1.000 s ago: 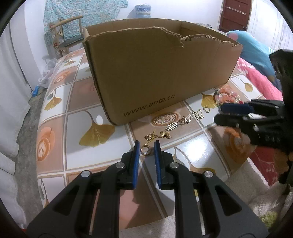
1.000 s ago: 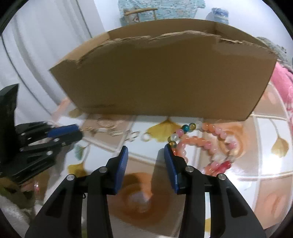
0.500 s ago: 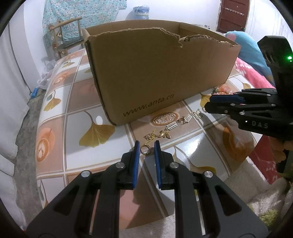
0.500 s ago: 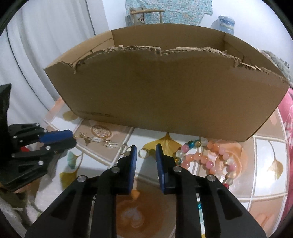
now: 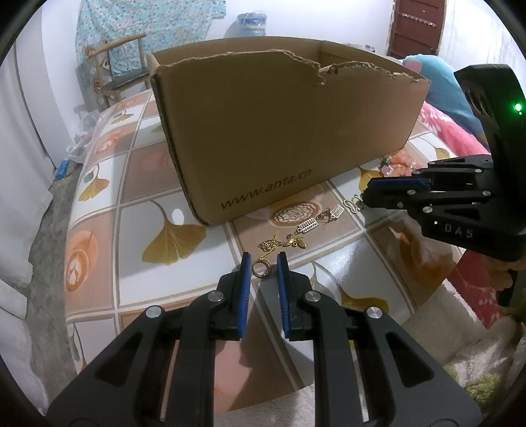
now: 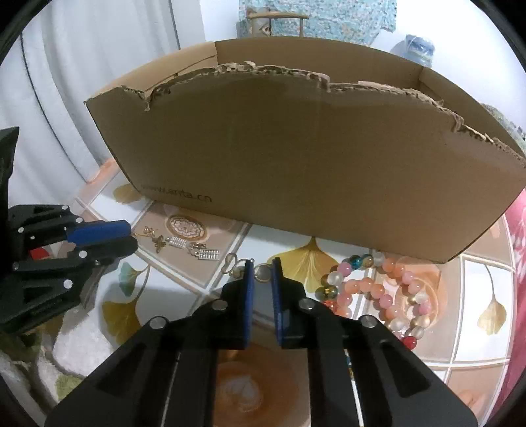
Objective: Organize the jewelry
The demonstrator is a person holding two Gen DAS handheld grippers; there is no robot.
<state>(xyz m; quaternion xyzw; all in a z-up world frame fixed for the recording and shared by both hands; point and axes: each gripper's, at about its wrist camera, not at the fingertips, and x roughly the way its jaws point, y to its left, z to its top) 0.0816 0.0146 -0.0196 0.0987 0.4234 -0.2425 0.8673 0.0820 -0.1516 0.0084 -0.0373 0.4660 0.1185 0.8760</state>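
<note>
An open cardboard box [image 5: 282,131] stands on the patterned table; it also shows in the right wrist view [image 6: 296,164]. Small gold and silver charms [image 5: 297,241] lie in front of it. My left gripper [image 5: 263,262] has its jaws narrowly apart on either side of a gold ring [image 5: 261,267] on the table. My right gripper [image 6: 261,269] has its jaws narrowly apart around another gold ring [image 6: 263,272], with a gold clasp [image 6: 230,261] just left. Bead bracelets [image 6: 378,292] lie to its right. The right gripper also shows in the left wrist view [image 5: 394,184].
The table's front edge [image 5: 328,391] runs just below both grippers, with a fluffy rug under it. A wooden chair [image 5: 118,65] and a water jug [image 5: 251,24] stand behind the box. Pink bedding [image 5: 460,131] lies at the right.
My right gripper has moved left from the bead bracelets to the gold ring, and its jaws have narrowed. My left gripper stays around its ring.
</note>
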